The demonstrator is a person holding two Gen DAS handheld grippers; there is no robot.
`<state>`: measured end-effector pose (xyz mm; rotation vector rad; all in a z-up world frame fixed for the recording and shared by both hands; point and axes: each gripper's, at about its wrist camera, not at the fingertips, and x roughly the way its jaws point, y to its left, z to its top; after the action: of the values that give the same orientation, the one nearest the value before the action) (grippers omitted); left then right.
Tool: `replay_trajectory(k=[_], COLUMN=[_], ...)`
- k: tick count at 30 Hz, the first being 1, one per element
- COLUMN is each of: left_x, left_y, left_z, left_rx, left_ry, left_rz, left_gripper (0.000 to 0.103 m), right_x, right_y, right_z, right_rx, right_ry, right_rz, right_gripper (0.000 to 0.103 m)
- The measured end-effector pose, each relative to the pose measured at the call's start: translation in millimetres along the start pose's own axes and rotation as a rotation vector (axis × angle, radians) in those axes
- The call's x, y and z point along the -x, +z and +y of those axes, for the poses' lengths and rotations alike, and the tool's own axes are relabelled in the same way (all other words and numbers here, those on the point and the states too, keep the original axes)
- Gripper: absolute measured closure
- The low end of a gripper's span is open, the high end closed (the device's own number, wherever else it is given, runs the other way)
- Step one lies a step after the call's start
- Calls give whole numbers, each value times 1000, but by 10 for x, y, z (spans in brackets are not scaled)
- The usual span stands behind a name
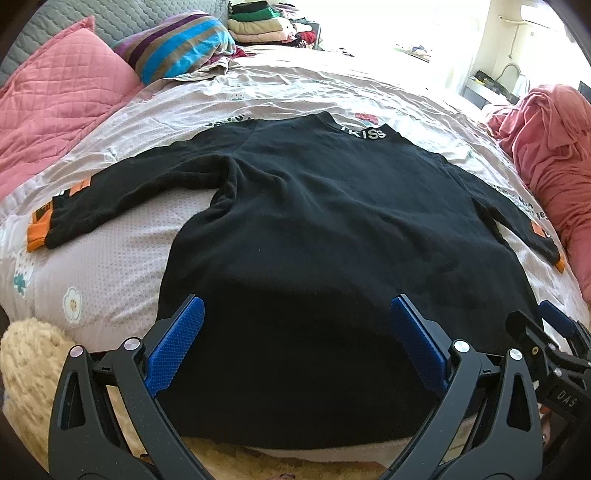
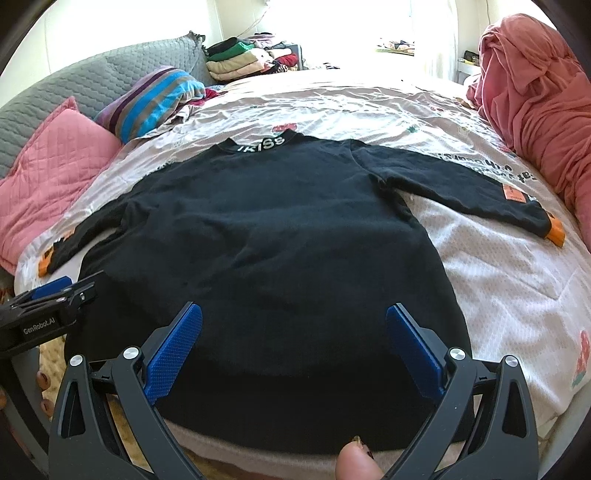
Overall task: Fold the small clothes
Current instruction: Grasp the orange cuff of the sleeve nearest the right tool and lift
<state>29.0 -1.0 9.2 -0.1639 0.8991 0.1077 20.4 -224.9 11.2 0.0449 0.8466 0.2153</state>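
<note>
A black long-sleeved sweater (image 1: 325, 229) lies flat on the bed, collar with white letters at the far end, both sleeves spread out with orange cuffs. It also shows in the right wrist view (image 2: 266, 229). My left gripper (image 1: 297, 310) is open and empty, hovering over the sweater's near hem, left of middle. My right gripper (image 2: 293, 314) is open and empty over the hem, right of middle. The right gripper shows at the right edge of the left wrist view (image 1: 554, 332); the left gripper shows at the left edge of the right wrist view (image 2: 51, 299).
The bed sheet (image 1: 295, 85) is pale with printed flowers. Pink quilted pillow (image 1: 62, 96) and striped pillow (image 1: 177, 40) lie at far left. A heap of pink cloth (image 2: 535, 96) lies at the right. Folded clothes (image 1: 258, 22) are stacked at the far end. A cream fluffy blanket (image 1: 26, 354) lies near left.
</note>
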Motion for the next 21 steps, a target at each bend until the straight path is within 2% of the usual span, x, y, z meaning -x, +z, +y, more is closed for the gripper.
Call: replay_trajectory(k=[13,21], left_x=[-212,-370], left_y=[312,506], left_z=[-12,-108], left_rx=[5,-10], left_ry=[5,-20], left_rz=[14,28], left_gripper=[8,8], right_x=[-217,-349], right_y=[466,679], right_z=[-208,-423], right_rx=[-49,-97], right_ry=[-5,-32], right_rz=[-38,-48], right_gripper=[4,4])
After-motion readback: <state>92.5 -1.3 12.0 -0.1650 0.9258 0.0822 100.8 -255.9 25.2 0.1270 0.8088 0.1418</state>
